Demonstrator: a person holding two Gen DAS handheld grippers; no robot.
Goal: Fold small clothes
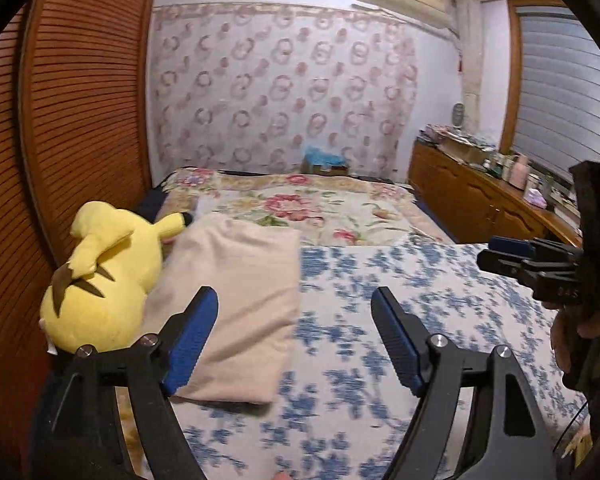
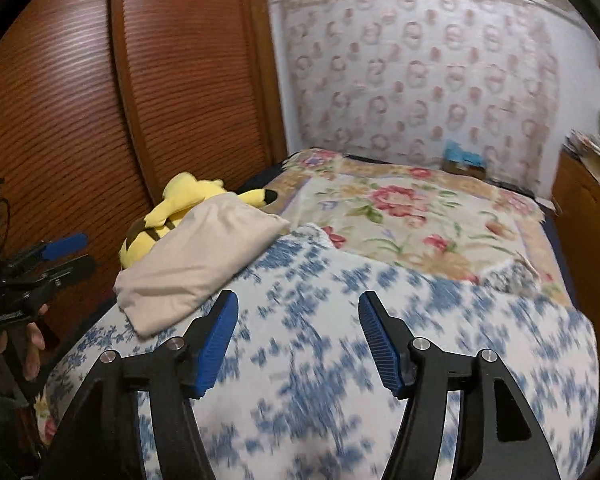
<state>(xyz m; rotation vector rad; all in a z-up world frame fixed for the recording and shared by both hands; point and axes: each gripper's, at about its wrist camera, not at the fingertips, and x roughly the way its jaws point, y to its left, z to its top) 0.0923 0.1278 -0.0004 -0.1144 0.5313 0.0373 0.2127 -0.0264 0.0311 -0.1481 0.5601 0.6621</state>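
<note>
A yellow plush toy (image 1: pixel 100 276) lay at the far left against the slatted wooden wardrobe (image 1: pixel 80 120). Just beside it, touching its flank, the folded beige garment (image 1: pixel 232 312) rested on the blue-flowered bedspread (image 1: pixel 400 280), its long axis running away from the cameras toward the red-flowered quilt (image 1: pixel 300 212), the near end lower left. The left gripper (image 1: pixel 294 336) hovered spread wide and empty, its left pad above the garment's near corner. The right gripper (image 2: pixel 298 336) hung over bare bedspread, likewise parted, holding nothing.
</note>
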